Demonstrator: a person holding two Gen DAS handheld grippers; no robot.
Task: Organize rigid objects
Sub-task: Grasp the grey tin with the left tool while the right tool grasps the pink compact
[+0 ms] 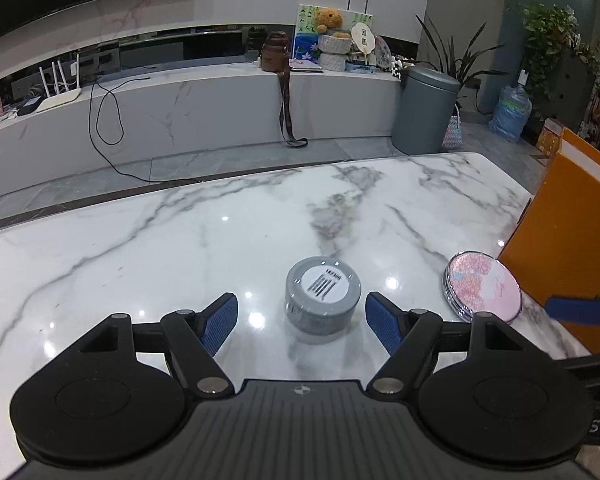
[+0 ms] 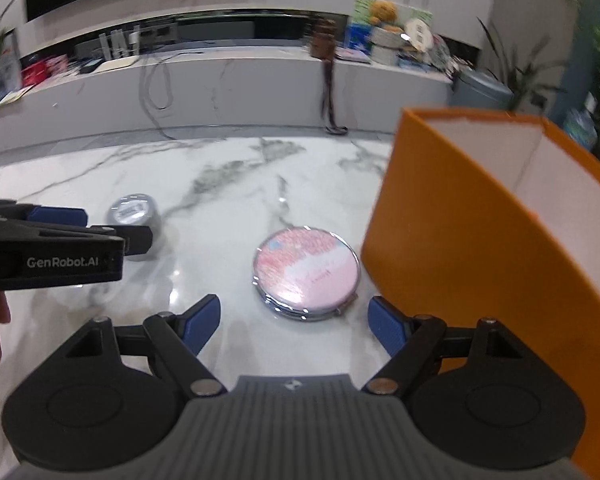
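Grey tin (image 1: 323,294) beside compact (image 1: 485,285), orange box (image 1: 572,264)

white marble surface (image 1: 180,240) is catching ceiling light; long marble ledge (image 1: 204,100) is sitting behind; grey bin (image 1: 424,112) is standing on the grey tiled floor (image 1: 80,188)

Wide bare marble is left on the bench (image 1: 140,240) to the left and beyond the grey tin (image 1: 323,298). The right side is closed off by the orange box (image 2: 480,240), just beside the pink compact (image 2: 306,274).
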